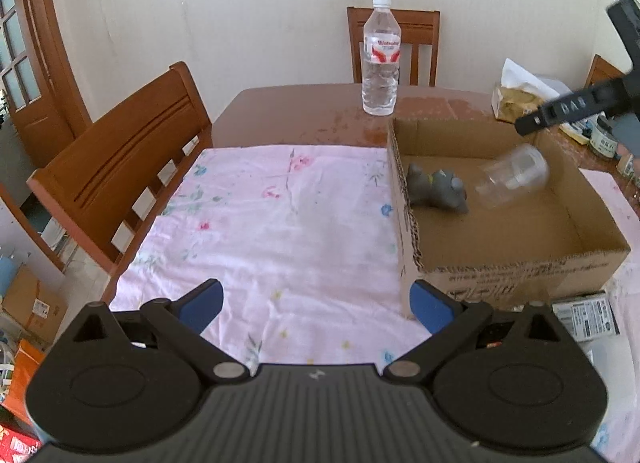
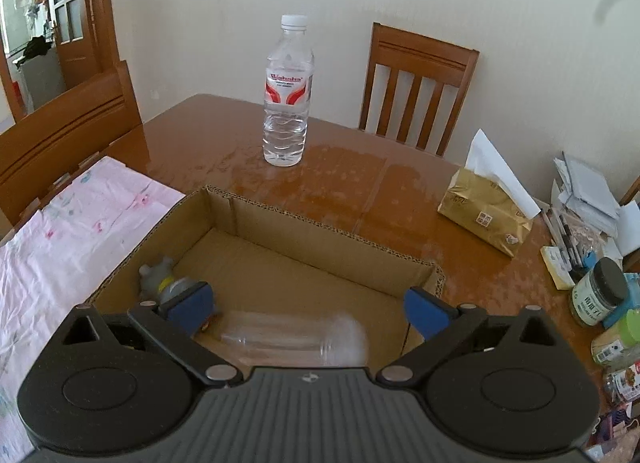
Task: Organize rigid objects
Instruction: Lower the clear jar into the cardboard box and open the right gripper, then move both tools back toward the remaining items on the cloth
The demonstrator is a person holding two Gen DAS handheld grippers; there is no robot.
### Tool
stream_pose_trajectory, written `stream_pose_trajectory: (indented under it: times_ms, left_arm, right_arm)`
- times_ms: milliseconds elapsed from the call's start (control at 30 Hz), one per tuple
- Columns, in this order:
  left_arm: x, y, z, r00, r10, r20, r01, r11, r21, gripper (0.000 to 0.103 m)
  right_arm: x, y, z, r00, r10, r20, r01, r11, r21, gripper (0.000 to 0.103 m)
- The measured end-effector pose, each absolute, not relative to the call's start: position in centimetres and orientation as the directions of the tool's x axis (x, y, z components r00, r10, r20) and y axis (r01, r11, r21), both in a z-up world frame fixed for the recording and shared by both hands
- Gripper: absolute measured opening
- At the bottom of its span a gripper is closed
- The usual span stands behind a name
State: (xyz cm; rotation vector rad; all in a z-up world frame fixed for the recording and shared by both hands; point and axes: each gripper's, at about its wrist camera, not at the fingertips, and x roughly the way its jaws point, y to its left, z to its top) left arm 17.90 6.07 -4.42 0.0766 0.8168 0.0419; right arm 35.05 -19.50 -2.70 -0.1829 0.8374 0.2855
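Right wrist view shows the right hand-held gripper (image 2: 308,309) spread wide and holding nothing above the cardboard box (image 2: 320,223), with the clear plastic jar (image 2: 296,337) blurred between its blue pads, lying on its side with its long axis across the frame. It looks light, stiff and slick, best gripped across the body. Farther off on the desk (image 2: 340,167), the water bottle (image 2: 288,91) stands upright, cap up; the left hand-held gripper (image 1: 316,303) is also wide and empty.

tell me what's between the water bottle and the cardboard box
Nothing: in the right wrist view only bare, glossy brown table separates the water bottle from the cardboard box's far wall.
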Motion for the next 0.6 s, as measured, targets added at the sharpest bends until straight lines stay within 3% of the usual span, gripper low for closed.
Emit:
stream_pose_trajectory:
  times_ms: [367,600]
  left_arm:
    - [16.7,5.3,-5.0,0.671,0.060,-0.739,0.013,0.996,0.092,0.099]
    - [16.7,5.3,-5.2,0.682,0.002,-0.731,0.105,0.989,0.101,0.099]
  right_arm:
    - [31.7,-19.8,-2.9,0.608,0.212,-0.765,-0.352,0.936,-0.021,0.103]
    - [27.7,-20.7,-1.9,0.632,0.173,-0.756,-0.277,0.961,-0.011,0.103]
